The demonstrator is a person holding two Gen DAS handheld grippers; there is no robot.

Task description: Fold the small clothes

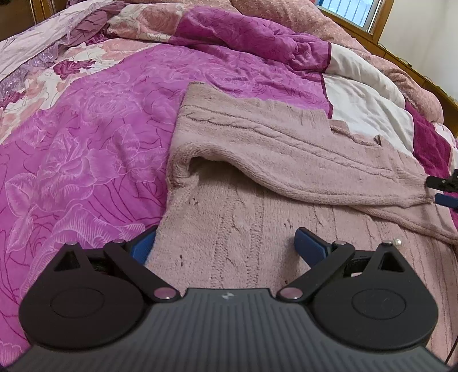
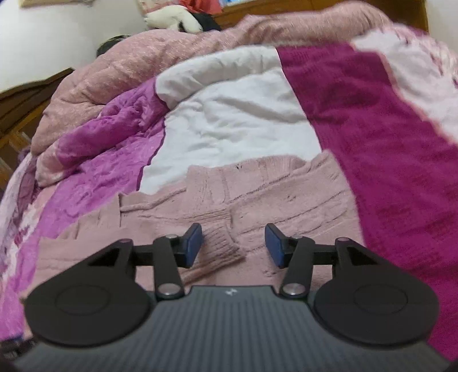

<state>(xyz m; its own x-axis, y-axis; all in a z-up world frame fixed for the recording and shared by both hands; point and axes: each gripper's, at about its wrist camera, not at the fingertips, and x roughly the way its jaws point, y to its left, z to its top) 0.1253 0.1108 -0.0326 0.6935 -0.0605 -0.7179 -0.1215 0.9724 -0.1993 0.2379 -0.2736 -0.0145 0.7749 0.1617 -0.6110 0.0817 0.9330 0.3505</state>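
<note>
A pale pink knitted sweater (image 1: 257,160) lies flat on the bed, with one sleeve (image 1: 315,177) folded across its body. My left gripper (image 1: 226,246) is open and empty, low over the sweater's near edge, its left finger by the hem's side. In the right wrist view the same sweater (image 2: 257,194) lies below my right gripper (image 2: 233,244), which is open with the ribbed sleeve cuff (image 2: 223,249) lying between its blue pads, not gripped. The right gripper's fingertips (image 1: 443,190) also show at the right edge of the left wrist view, by the sleeve end.
The bed is covered by a magenta rose-patterned quilt (image 1: 94,148) with a white patch (image 2: 237,114) and a dark pink panel (image 2: 386,143). A rumpled pink blanket (image 2: 171,51) is heaped behind. A wooden bed frame (image 1: 400,54) and a window (image 1: 349,11) lie beyond.
</note>
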